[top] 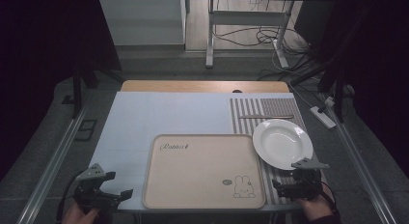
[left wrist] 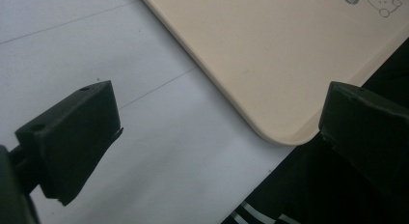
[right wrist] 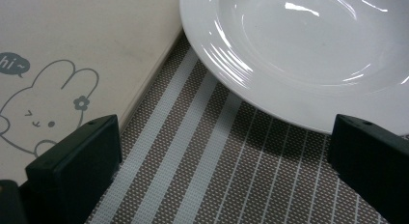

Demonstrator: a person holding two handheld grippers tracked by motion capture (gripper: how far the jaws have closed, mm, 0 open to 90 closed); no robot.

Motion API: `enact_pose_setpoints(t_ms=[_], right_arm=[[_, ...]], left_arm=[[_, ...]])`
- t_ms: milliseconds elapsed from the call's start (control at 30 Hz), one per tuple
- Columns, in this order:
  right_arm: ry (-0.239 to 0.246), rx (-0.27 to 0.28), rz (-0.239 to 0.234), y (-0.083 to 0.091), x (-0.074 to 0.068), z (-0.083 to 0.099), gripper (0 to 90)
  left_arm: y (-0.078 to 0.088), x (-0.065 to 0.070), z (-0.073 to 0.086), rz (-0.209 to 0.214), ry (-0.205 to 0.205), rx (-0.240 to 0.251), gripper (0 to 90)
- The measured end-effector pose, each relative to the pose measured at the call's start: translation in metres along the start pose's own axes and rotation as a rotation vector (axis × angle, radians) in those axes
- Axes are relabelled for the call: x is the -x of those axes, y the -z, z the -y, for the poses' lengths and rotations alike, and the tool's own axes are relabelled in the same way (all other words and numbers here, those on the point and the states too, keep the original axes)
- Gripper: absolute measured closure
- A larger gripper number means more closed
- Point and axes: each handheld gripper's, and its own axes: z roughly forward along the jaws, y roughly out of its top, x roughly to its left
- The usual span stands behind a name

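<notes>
A beige tray (top: 202, 171) with a rabbit drawing lies at the front middle of the table. A white deep plate (top: 282, 143) sits on a striped mat (top: 263, 110) to its right, its rim overlapping the tray's edge. My left gripper (top: 118, 185) rests at the front left, jaws open and empty, over the white table cover with the tray's corner (left wrist: 284, 132) ahead. My right gripper (top: 284, 185) sits at the front right, open and empty, just short of the plate (right wrist: 308, 45), above the striped mat (right wrist: 217, 175) and beside the tray (right wrist: 72, 55).
A pair of chopsticks (top: 265, 117) lies on the mat behind the plate. A wooden board edge (top: 202, 86) runs along the table's far side. A white power strip (top: 322, 115) and cables lie on the floor at the right. Metal rails flank the table.
</notes>
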Motion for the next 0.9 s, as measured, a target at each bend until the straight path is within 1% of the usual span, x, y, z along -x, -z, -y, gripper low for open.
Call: enact_pose_setpoints(t_ms=[267,467,900], right_arm=[[0.001,-0.015,-0.006,-0.0013,-0.0003,-0.0003,0.0],[0.016,-0.028,-0.018,-0.0026,-0.001,-0.0009,0.0],[0.022,-0.029,-0.024,-0.0027,-0.0014,-0.0011,0.0]], left_arm=[[-0.0001,-0.0001,0.0,0.001,-0.002,-0.001,0.7],[0.0,0.0,0.0001,0.0,-0.004,-0.002,0.7],[0.0,0.0001,0.0001,0.001,-0.001,-0.001,0.7]])
